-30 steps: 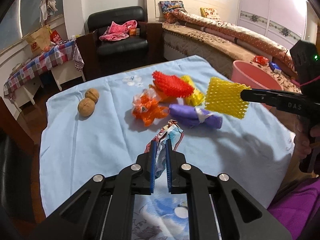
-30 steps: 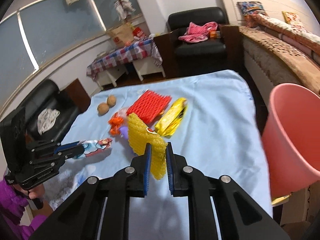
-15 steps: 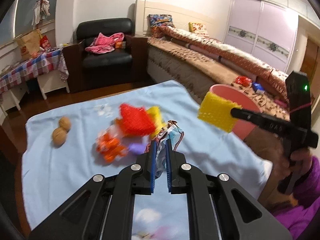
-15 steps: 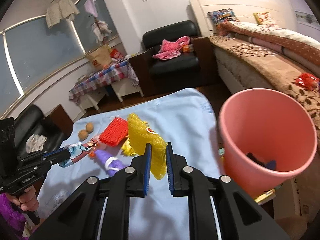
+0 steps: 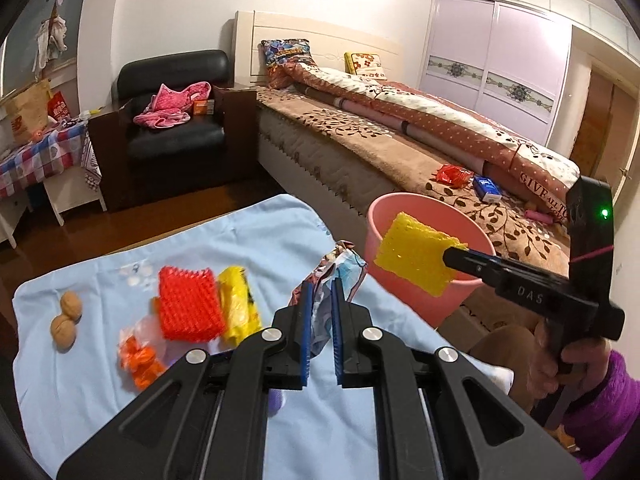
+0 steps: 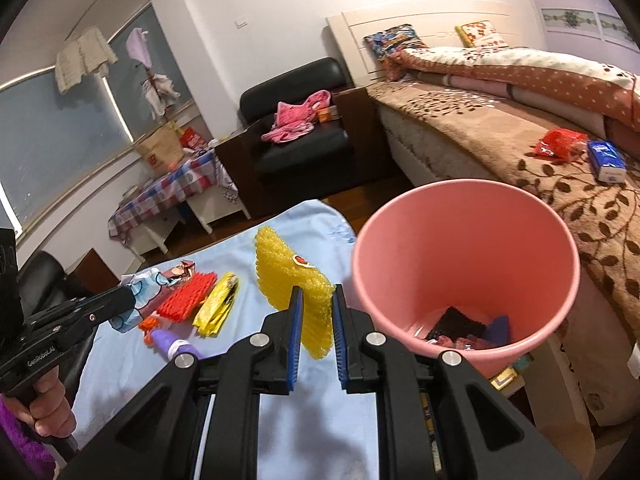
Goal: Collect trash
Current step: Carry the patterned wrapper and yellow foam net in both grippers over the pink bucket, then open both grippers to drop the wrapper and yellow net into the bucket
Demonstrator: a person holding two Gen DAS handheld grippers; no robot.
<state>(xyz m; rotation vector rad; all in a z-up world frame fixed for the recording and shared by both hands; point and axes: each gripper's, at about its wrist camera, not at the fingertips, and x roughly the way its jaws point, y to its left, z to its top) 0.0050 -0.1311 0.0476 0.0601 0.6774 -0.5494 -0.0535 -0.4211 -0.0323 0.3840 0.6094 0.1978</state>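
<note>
Yellow foam netting (image 6: 294,280) is clamped in my right tool (image 6: 315,322), held up just beside the pink bin (image 6: 468,264) rim, while my left tool (image 5: 320,318) is pinched on a crumpled printed wrapper (image 5: 340,268) above the blue-clothed desk (image 5: 224,248).
</note>
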